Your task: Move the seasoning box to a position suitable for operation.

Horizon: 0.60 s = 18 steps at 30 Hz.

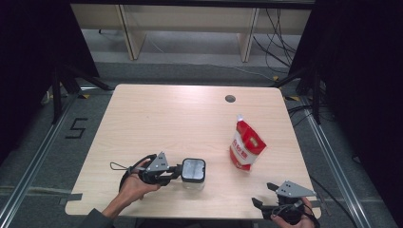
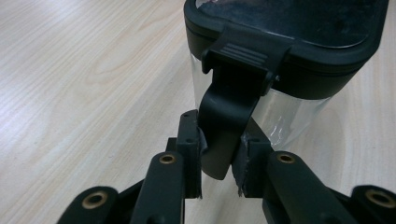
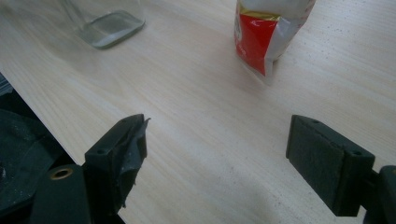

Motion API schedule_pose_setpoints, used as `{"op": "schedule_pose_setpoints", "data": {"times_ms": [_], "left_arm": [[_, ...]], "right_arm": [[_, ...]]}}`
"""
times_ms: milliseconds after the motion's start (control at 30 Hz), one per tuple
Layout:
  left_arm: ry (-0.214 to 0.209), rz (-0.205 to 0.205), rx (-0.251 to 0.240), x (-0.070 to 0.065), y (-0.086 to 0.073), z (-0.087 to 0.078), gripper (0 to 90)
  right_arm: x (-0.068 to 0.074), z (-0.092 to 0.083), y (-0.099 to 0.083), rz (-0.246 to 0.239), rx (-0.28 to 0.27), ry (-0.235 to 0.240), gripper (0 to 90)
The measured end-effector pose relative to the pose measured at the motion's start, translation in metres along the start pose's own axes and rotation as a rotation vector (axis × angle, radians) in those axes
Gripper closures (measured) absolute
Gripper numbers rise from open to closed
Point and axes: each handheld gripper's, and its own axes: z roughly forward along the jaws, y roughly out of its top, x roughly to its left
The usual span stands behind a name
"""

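A clear square container with a black lid [image 1: 193,171] stands near the table's front, left of centre. Its lid's black latch flap [image 2: 229,116] hangs down the side and sits between the pads of my left gripper [image 2: 222,158], which press on it from both sides. In the high view my left gripper [image 1: 178,171] reaches the container from the left. A red and white bag [image 1: 246,147] stands upright to the right. My right gripper [image 1: 263,194] rests at the front right edge, jaws wide open and empty [image 3: 219,140], facing the bag [image 3: 266,37] and the container's clear base [image 3: 107,23].
The light wooden table [image 1: 166,118] has a round cable hole [image 1: 230,99] at the back right. Dark curtains and stand legs flank it, and floor rails [image 1: 28,161] run along both sides. The table's front edge lies just under my right gripper.
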Motion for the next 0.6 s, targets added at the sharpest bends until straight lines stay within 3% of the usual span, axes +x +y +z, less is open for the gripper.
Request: {"op": "schedule_pose_setpoints", "data": {"times_ms": [267, 367, 400, 600], "left_arm": [[-0.044, 0.008, 0.026, -0.018, 0.01, 0.006, 73.7], [-0.046, 0.001, 0.024, -0.024, 0.012, 0.008, 73.6], [-0.051, 0.019, 0.028, -0.024, 0.012, 0.008, 73.6], [-0.047, 0.019, 0.029, -0.026, 0.012, 0.008, 73.4]], "right_arm": [[0.003, 0.0, -0.001, 0.025, 0.01, -0.003, 22.0], [0.001, 0.001, 0.0, 0.002, -0.001, 0.007, 22.0], [0.002, 0.001, 0.0, 0.002, 0.002, 0.003, 22.0], [0.002, 0.0, 0.0, 0.0, 0.008, -0.002, 22.1]]}}
